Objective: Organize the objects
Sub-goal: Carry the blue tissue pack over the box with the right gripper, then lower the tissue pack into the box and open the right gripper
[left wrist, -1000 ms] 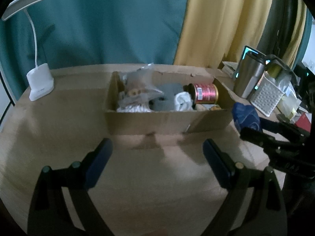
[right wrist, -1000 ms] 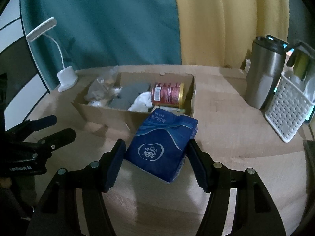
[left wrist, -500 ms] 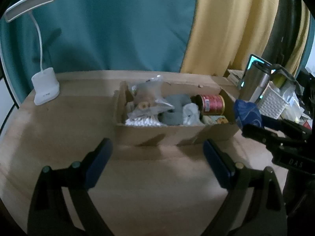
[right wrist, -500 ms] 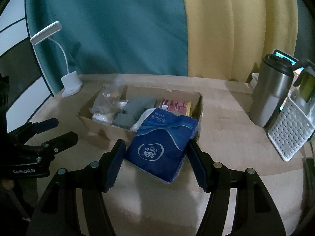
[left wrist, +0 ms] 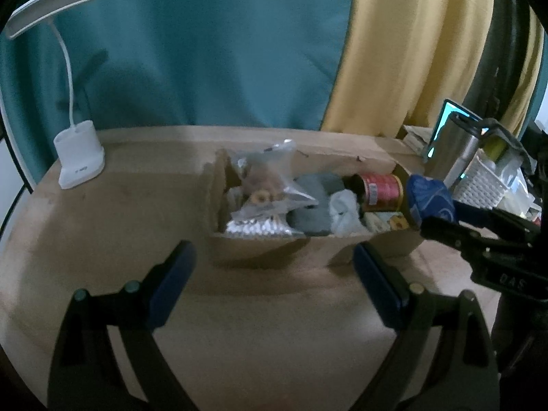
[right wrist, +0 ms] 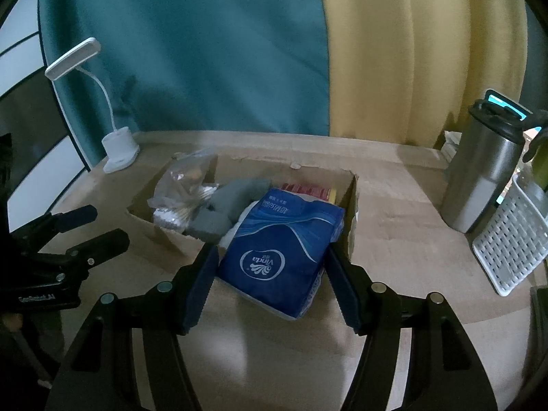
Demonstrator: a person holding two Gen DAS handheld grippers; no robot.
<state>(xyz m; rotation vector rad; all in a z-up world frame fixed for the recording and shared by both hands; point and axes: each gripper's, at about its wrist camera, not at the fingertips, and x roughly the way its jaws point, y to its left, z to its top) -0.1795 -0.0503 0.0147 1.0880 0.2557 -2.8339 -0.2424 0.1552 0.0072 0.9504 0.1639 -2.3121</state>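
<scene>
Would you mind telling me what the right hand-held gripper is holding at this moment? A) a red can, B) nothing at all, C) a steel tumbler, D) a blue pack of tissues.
D: the right hand-held gripper is shut on the blue pack of tissues, its fingers pressed against both sides of the pack, just in front of the cardboard box.

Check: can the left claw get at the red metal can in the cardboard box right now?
Probably not cleanly. The left claw is open and empty, but the right claw's blue tissue pack hangs over the red metal can at that end of the cardboard box.
</scene>
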